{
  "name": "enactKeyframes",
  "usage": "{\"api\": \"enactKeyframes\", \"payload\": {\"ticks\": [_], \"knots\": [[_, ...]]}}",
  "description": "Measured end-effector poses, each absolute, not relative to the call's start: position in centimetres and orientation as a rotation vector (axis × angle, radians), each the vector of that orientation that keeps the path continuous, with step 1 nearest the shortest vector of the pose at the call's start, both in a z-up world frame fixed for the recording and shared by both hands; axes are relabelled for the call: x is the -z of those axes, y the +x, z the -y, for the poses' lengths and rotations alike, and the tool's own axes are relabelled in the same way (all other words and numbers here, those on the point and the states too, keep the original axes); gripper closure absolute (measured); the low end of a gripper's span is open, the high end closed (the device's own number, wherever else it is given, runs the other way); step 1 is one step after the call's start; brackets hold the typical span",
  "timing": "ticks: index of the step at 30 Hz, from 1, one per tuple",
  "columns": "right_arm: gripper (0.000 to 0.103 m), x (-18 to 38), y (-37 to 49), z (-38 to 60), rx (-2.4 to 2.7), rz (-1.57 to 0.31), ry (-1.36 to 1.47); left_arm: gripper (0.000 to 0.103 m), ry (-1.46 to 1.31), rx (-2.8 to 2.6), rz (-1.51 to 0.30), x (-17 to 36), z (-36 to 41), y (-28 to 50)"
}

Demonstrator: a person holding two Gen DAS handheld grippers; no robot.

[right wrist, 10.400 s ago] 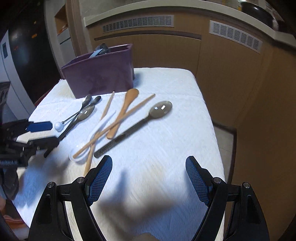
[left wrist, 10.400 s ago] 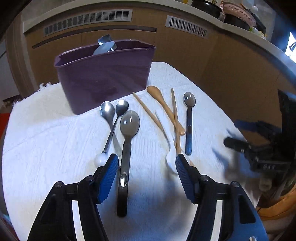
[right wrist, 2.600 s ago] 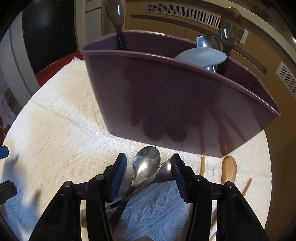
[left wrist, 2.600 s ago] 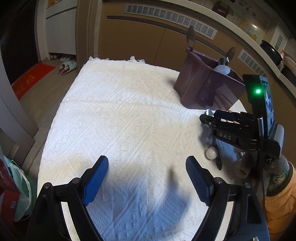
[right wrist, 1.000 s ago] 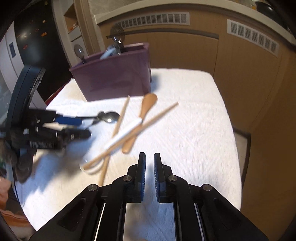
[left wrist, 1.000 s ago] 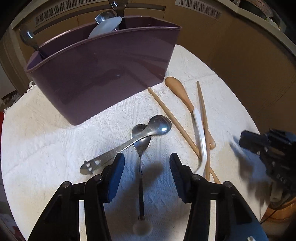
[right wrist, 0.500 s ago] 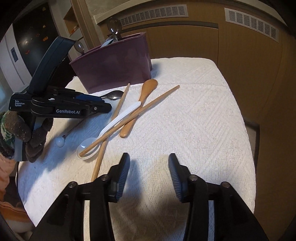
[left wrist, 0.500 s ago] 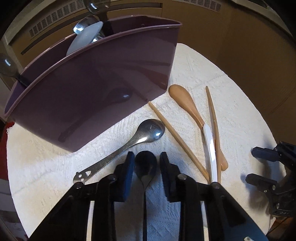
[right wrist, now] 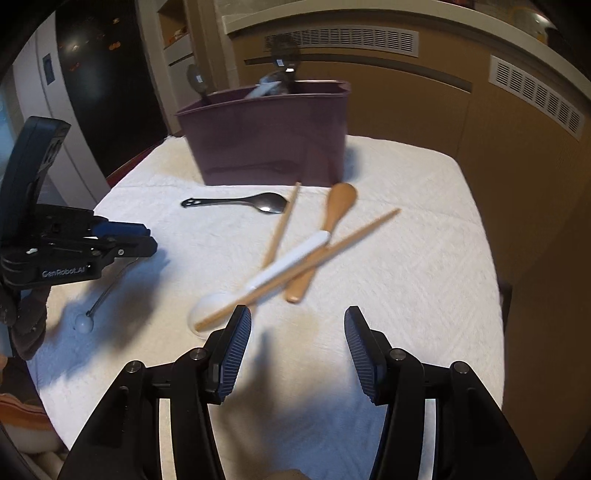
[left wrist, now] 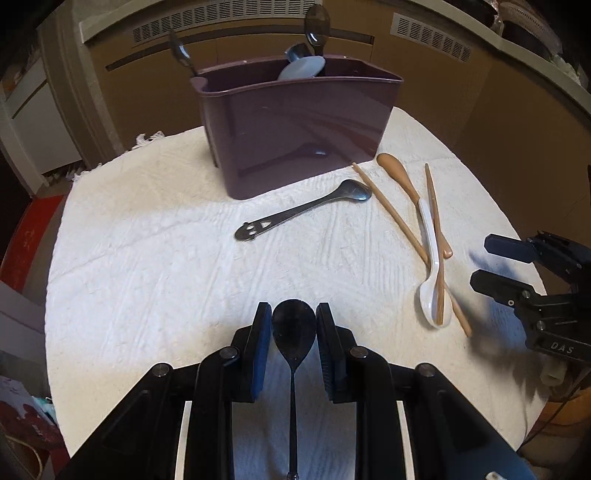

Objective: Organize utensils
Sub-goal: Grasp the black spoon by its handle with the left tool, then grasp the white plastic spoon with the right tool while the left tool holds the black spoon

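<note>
My left gripper [left wrist: 294, 325] is shut on a dark metal spoon [left wrist: 294, 332], bowl forward, lifted above the white cloth; in the right wrist view the gripper [right wrist: 144, 240] shows with the spoon's ball-ended handle [right wrist: 84, 324] hanging below. A purple caddy [left wrist: 299, 129] at the back holds several spoons. On the cloth lie a smiley-handled steel spoon [left wrist: 303, 210], a wooden spoon [left wrist: 406, 184], a white ceramic spoon [left wrist: 432, 277] and two wooden chopsticks [left wrist: 391, 214]. My right gripper [right wrist: 297, 328] is open and empty, just short of the white spoon [right wrist: 258, 280].
Wooden cabinets with vents [left wrist: 236, 14] stand behind the table. The cloth-covered table's edge [right wrist: 491, 258] drops off at the right. A red mat [left wrist: 26, 236] lies on the floor at the left.
My left gripper has closed on the dark spoon, lifted it and pulled back from the caddy. My right gripper has opened wider and moved toward the white spoon.
</note>
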State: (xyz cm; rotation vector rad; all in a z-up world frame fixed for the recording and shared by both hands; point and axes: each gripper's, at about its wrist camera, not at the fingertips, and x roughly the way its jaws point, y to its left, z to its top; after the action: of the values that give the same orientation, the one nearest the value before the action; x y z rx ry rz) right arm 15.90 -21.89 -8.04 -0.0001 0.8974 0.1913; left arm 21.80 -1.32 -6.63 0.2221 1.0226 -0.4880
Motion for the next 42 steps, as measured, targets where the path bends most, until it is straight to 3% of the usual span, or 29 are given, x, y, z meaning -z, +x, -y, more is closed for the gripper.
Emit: {"api": "enactKeyframes", "payload": {"ticks": [8,11,12,25,28,30,37,39,42], "knots": [[0.051,7.8,19.9,19.5,-0.199,-0.954,0.083,0.081,0.117,0.461,-1.040,7.8,-1.9,21.1],[0.070,8.2,22.1,20.4,-0.172,-1.014,0.156,0.081,0.092,0.457,-1.064,8.5,-2.6,20.7],[0.072,8.5,22.7,20.6,-0.162,-1.038,0.178,0.081,0.087,0.454,-1.071,8.8,-2.9,20.6],[0.075,9.3,22.7,18.4,0.001,-1.069,0.081,0.081,0.107,0.480,-1.067,8.9,-3.6,19.2],[0.077,9.3,23.3,17.5,-0.017,-1.050,0.042,0.077,0.104,0.483,-1.071,8.8,-3.5,19.2],[0.086,9.6,23.8,16.5,-0.036,-1.050,0.000,0.077,0.110,0.481,-1.072,8.8,-3.4,19.0],[0.093,9.5,21.8,16.3,-0.089,-1.052,-0.045,0.075,0.097,0.489,-1.088,8.7,-3.7,18.9],[0.093,9.6,21.2,17.3,-0.098,-1.068,-0.011,0.073,0.098,0.491,-1.088,8.7,-3.7,18.9],[0.092,9.6,20.7,18.6,-0.120,-1.101,0.052,0.062,0.100,0.511,-1.088,8.6,-3.2,18.8]]}}
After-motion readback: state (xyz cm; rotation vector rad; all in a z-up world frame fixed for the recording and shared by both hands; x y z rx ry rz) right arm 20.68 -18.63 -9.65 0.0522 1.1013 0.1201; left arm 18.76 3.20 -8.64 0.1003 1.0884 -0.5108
